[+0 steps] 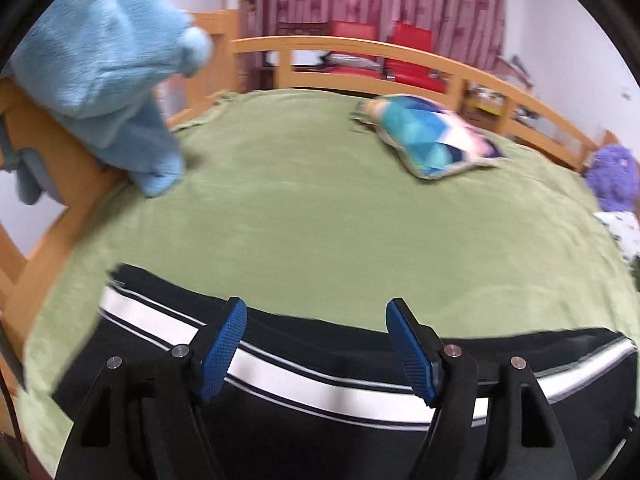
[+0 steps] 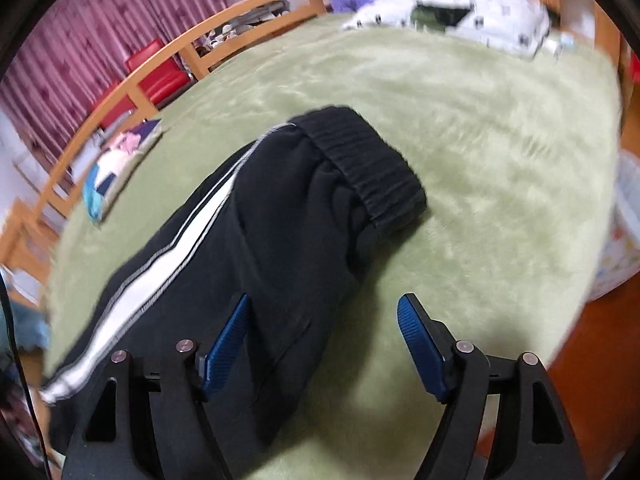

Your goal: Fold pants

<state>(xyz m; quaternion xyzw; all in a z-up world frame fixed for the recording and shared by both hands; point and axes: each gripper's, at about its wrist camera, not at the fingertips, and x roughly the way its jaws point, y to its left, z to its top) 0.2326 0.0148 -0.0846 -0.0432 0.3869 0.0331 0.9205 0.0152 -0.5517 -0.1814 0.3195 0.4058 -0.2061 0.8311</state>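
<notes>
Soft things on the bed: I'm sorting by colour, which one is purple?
The fuzzy purple plush at the bed's far side, next to white spotted bedding. The patterned pillow is blue-and-pink; the hanging blanket is light blue.

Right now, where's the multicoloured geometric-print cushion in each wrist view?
Left wrist: multicoloured geometric-print cushion lies upper right of centre on the green blanket, near the far wooden bed rail.
Right wrist: same cushion sits at the left edge, beside that rail.
Shared landmark: the red chairs behind the rail.
</notes>
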